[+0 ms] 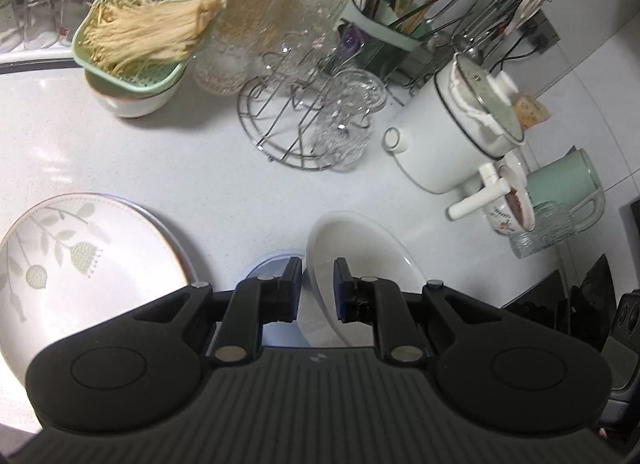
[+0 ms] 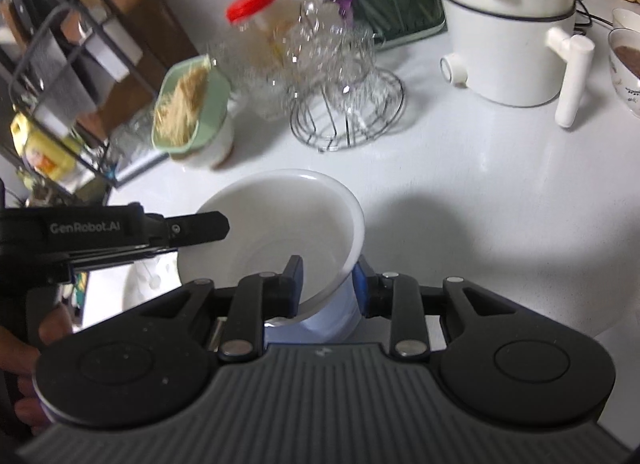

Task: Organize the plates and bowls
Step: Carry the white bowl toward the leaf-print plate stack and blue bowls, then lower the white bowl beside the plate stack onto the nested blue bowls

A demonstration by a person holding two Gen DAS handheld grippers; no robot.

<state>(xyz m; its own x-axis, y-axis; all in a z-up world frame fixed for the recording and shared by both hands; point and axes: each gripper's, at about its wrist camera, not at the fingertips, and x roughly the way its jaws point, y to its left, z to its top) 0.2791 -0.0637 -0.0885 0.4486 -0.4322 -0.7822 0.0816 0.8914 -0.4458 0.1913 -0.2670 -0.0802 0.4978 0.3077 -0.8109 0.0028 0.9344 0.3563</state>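
Observation:
A white bowl (image 2: 280, 224) is tilted above the white counter, over a second pale bowl (image 2: 332, 316) below it. My right gripper (image 2: 327, 284) straddles its near rim, one finger inside and one outside, closed on it. My left gripper (image 1: 318, 288) holds the same bowl (image 1: 360, 264) by its other rim, jaws narrow on the wall; it shows from the side in the right wrist view (image 2: 192, 230). A stack of flower-patterned plates (image 1: 80, 264) lies at the left of the left wrist view.
At the back stand a green strainer of enoki mushrooms (image 1: 148, 32) on a bowl, a red-lidded jar (image 1: 256, 4), a wire rack with glass cups (image 1: 312, 120), a utensil holder (image 1: 384, 24), a white electric pot (image 1: 456, 132), mugs (image 1: 560, 192) and a stove edge (image 1: 580, 304).

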